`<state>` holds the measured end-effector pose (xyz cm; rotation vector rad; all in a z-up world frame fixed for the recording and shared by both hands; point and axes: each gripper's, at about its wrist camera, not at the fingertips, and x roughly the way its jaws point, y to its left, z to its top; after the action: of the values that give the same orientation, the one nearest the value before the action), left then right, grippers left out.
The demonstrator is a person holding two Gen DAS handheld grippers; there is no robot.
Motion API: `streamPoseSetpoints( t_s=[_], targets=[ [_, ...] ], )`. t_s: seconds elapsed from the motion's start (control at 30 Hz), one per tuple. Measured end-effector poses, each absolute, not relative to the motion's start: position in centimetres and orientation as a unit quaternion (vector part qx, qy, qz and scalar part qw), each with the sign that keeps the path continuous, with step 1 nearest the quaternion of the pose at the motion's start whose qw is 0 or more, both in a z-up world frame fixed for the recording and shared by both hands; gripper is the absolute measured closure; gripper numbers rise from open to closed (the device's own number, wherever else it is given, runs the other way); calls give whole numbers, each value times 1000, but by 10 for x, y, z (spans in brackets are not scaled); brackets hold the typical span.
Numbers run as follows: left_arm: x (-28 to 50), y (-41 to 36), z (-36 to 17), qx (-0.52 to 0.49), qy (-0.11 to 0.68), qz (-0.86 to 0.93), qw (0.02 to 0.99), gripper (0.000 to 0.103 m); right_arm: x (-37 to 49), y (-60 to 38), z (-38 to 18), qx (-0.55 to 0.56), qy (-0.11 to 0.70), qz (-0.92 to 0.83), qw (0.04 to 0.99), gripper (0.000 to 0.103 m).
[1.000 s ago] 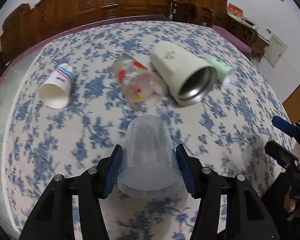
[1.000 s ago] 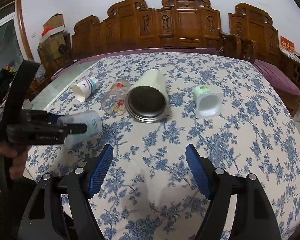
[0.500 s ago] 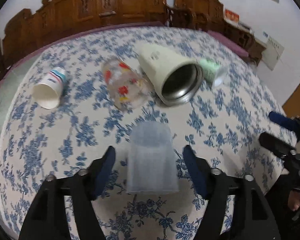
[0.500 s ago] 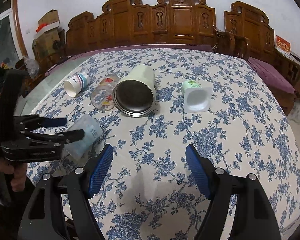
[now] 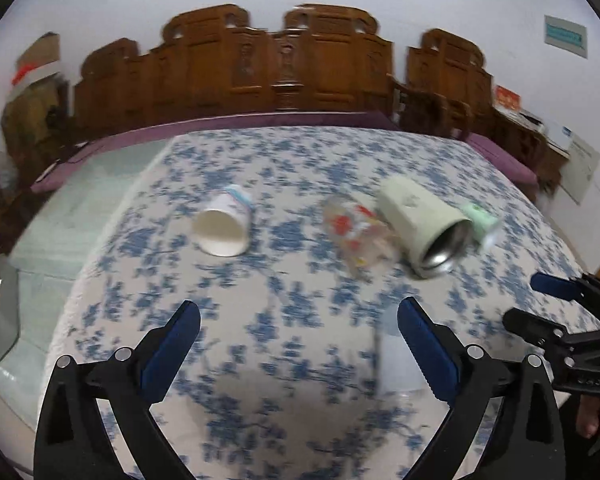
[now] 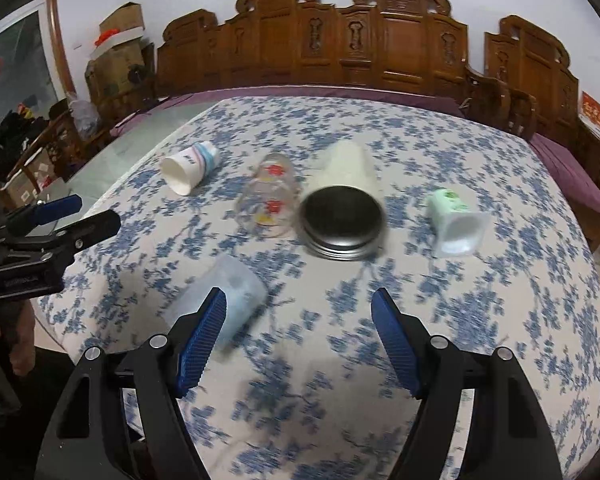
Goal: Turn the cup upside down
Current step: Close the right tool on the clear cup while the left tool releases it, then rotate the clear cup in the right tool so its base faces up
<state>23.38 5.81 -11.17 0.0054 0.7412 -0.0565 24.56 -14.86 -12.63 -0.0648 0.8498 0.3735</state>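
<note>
A frosted clear plastic cup [image 6: 224, 296] stands upside down near the table's front left edge; in the left wrist view it is a blur [image 5: 396, 360] beside my right finger. My left gripper [image 5: 298, 344] is open and empty, left of that cup; it also shows in the right wrist view [image 6: 76, 214]. My right gripper [image 6: 300, 340] is open and empty above the cloth, its left finger in front of the cup. It also shows in the left wrist view [image 5: 540, 304].
On the blue-flowered tablecloth [image 6: 420, 300] lie a white paper cup [image 6: 188, 170], a printed glass [image 6: 270, 200], a cream steel tumbler [image 6: 346, 204] and a green-topped white cup [image 6: 456, 220]. Carved wooden chairs [image 6: 380, 44] stand behind the table.
My left gripper let go of the frosted cup, opened wide and swung left and up. The cup now stands free on the cloth. The right gripper stayed open, shifting slightly.
</note>
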Motion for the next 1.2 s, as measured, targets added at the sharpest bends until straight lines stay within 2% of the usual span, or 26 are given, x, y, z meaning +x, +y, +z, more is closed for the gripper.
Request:
streamPoseSetpoints(
  t_s=[0.33,0.5,0.77,1.03,1.2],
  targets=[
    [239,106,-123,-30,372,-8,928,8,280,-101,-151,-4,491,198,849,26],
    [243,107,-128,-34,379,-11,925,8,301,-92,-177,45,561,188,805,26],
    [243,105,-132,-36,384,-20,923,8,319,-80,-199,110,629,187,746,27],
    [243,104,-133,-36,384,-22,922,8,325,-78,-208,131,646,179,730,28],
    [243,104,-132,-37,383,-21,923,8,329,-85,-208,131,646,183,729,38]
  ],
)
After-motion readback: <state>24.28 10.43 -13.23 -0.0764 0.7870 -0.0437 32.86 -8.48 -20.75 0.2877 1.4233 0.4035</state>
